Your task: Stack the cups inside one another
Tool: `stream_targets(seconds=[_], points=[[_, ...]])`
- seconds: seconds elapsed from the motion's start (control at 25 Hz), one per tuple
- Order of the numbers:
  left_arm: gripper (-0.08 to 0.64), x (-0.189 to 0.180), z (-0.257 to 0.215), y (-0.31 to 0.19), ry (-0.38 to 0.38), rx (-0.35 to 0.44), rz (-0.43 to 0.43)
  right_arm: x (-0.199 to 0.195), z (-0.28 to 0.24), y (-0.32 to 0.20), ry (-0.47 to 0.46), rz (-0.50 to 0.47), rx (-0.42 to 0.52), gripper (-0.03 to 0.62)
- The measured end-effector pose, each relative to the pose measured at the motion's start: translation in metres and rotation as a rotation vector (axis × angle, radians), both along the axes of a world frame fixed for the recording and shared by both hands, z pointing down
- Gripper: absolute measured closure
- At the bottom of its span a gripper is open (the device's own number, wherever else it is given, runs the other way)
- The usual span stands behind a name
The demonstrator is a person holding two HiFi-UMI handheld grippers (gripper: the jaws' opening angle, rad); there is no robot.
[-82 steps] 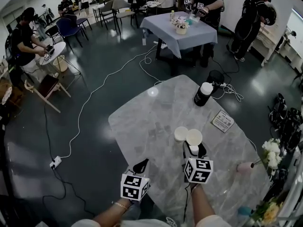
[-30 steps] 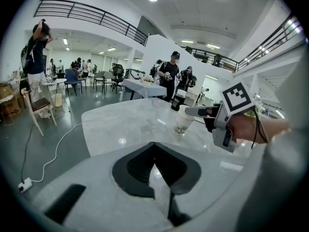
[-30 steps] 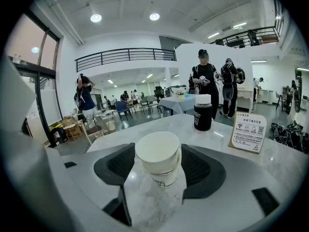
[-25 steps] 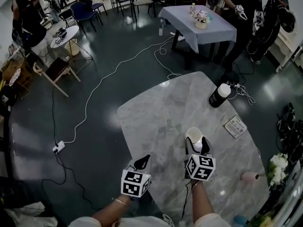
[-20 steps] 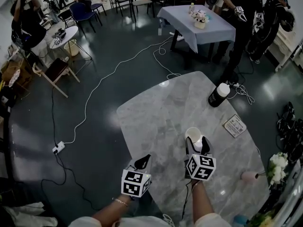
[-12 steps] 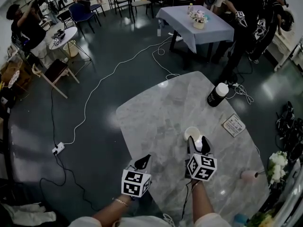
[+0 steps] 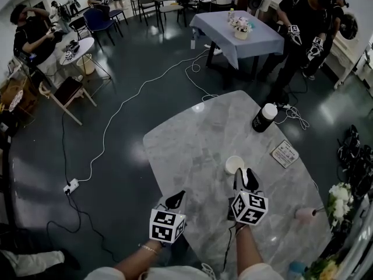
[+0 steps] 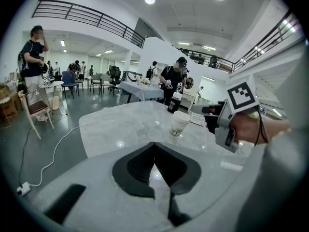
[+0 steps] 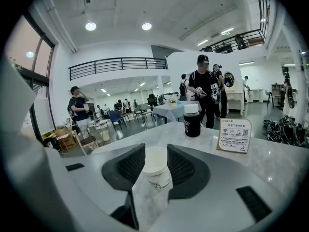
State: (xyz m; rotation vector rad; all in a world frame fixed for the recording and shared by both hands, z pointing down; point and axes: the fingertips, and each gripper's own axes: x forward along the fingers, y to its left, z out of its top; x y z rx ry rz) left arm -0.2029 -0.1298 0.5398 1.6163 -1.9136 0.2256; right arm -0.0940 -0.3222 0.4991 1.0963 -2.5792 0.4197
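Right gripper view: right hand-held gripper (image 7: 245, 176) closing on nothing, cup (image 9: 156, 170) just ahead.

A: Where is the cup (image 7: 234, 164)?
B: Upright on the desk (image 7: 186, 144), right of its middle, toward the near side.
A: What's behind it?
B: The bottle (image 7: 262, 117), at the far edge, well apart. The sign card (image 7: 284, 154) stands right of the cup, nearer than the bottle.
A: Beyond the desk?
B: A second desk (image 7: 221, 32) farther back; a cable (image 7: 124, 102) runs over the floor (image 7: 145, 57) at left.
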Motion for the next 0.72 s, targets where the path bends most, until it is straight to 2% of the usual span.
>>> stream_targets(seconds=[0.28, 0.72], points=[[0.560, 0.005, -0.008, 0.005, -0.007, 0.015, 0.017, 0.012, -0.006, 0.011, 0.001, 0.031, -0.006, 0.538], [0.560, 0.016, -0.024, 0.015, -0.013, 0.060, 0.069, 0.025, -0.014, 0.045, 0.042, 0.017, -0.019, 0.575]])
